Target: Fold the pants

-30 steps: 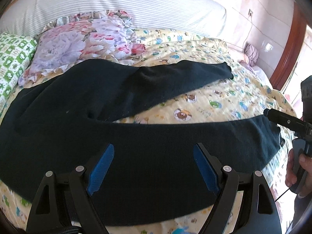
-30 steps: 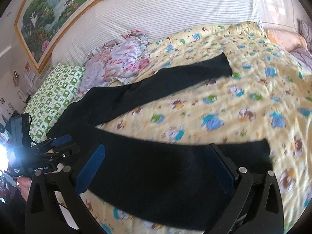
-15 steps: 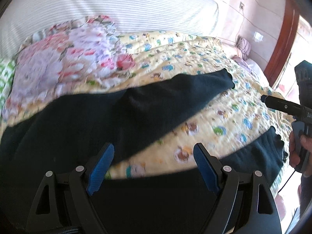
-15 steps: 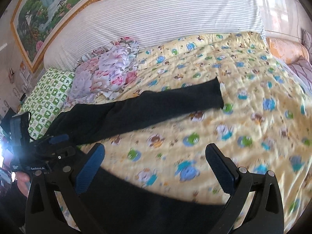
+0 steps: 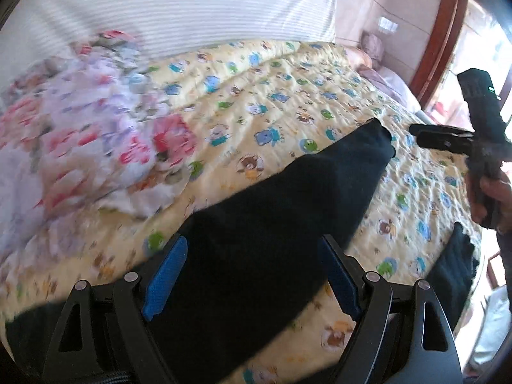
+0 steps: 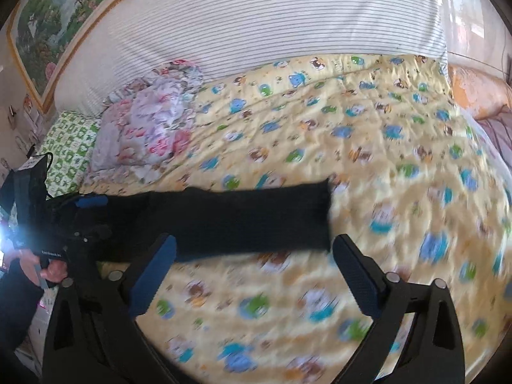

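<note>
Pants (image 5: 272, 224) on quilt (image 5: 288, 96): soft, limp, light; best pinched at hem. Left gripper (image 5: 252, 275), right gripper (image 6: 256, 275): spread, empty.

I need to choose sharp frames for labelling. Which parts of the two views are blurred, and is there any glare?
Left wrist view: the floral pillow is smeared by motion blur, while the black pants and left gripper stay fairly sharp. Right wrist view: the yellow quilt blurs toward the lower right, and a bright glare spot washes out the left edge.
</note>
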Demonstrator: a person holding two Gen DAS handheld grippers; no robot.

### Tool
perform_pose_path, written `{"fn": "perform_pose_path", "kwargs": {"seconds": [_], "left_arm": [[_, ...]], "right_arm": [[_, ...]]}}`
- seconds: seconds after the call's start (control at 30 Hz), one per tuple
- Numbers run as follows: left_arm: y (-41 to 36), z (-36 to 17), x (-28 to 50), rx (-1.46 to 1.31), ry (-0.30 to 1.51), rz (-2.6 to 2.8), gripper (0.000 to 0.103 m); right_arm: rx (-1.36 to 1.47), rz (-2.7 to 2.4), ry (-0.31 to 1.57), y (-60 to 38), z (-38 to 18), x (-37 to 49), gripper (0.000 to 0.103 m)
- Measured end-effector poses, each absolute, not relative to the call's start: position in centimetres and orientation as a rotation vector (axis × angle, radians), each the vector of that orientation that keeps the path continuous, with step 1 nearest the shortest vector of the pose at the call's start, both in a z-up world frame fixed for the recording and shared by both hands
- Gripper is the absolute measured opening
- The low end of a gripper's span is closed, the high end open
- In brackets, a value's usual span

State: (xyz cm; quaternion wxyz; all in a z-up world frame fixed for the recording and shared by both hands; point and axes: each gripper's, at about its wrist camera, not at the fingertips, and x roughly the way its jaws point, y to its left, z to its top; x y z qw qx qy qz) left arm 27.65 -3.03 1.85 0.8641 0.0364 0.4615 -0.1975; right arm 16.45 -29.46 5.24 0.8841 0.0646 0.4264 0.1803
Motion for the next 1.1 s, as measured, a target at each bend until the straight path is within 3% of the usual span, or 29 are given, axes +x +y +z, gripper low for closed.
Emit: {"fn": "perform_pose_path", "kwargs": {"seconds": [0.47, 0.57, 0.63, 0.67, 0.7, 0.73, 0.77, 0.8, 1.1], "left_arm": [[-5.3, -3.9, 36.2, 0.197, 1.150, -0.535, 0.084], [-5.4, -4.5, 36.6, 0.183, 1.162, -0.554, 0.085], [-5.5, -4.5, 36.6, 0.178, 1.172, -0.557, 0.076], [-5.5, -4.2, 36.3, 0.183, 1.168, -0.567, 0.062], [-5.7, -3.8, 35.9, 0.192, 1.161, -0.579, 0.043], [-5.9, -3.5, 35.5, 0.196, 1.160, -0.587, 0.032], [-6.0, -3.2, 35.1, 0.196, 1.163, -0.591, 0.018], [-6.2, -2.7, 34.5, 0.211, 1.156, -0.582, 0.012], [-7.3, 1.7, 26.7, 0.204, 1.026, -0.616, 0.008]], "right_arm": [[0.175, 0.394, 0.996, -31.4, 2.3, 24.9, 0.082], [0.194, 0.408, 1.027, -31.6, 1.4, 25.5, 0.073], [0.187, 0.419, 1.041, -31.4, 0.8, 25.7, 0.057], [0.182, 0.425, 1.042, -31.3, 0.6, 25.7, 0.051], [0.178, 0.422, 1.034, -31.3, 0.6, 25.6, 0.032], [0.175, 0.413, 1.023, -31.3, 0.7, 25.5, 0.017], [0.186, 0.407, 1.007, -31.6, 1.0, 25.3, 0.014], [0.198, 0.407, 0.992, -31.8, 1.2, 25.1, 0.014], [0.207, 0.420, 0.875, -32.4, 4.6, 19.8, 0.009]]}}
